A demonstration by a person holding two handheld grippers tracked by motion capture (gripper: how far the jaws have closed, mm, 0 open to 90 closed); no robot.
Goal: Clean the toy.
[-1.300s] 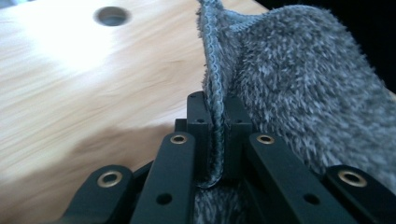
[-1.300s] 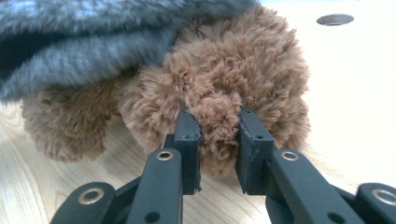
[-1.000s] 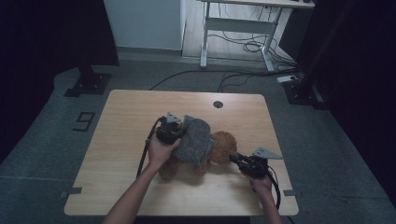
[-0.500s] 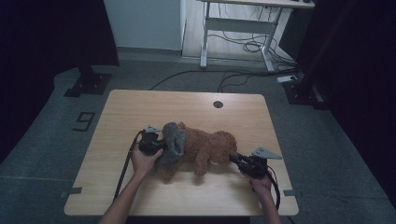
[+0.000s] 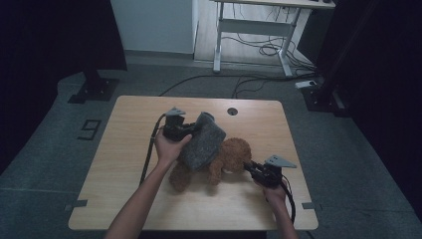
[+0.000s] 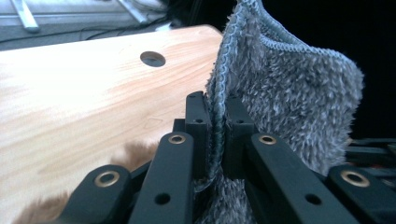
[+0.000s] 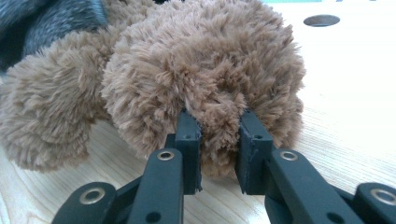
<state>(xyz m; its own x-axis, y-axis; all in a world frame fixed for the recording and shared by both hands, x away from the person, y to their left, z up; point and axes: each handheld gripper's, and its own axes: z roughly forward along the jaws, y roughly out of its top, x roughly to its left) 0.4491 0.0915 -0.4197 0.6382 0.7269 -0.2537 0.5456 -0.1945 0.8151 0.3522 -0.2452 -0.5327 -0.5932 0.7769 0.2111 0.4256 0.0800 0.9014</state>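
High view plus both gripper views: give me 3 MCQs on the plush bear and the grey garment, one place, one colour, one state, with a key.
1. Where is the round cable hole in the light wooden table?
A. far edge, near the middle
B. near left corner
C. under the bear

2. What colour is the fuzzy knitted garment on the brown plush teddy bear?
A. red
B. grey
C. white

3. What does the left gripper do?
A. hangs open
B. clamps the garment's edge
C. grips the bear

Key: 1 A, the hole sits by the far edge; 2 B, grey pile shows in the left gripper view; 3 B, its jaws pinch the stitched hem, while the right gripper pinches brown fur.
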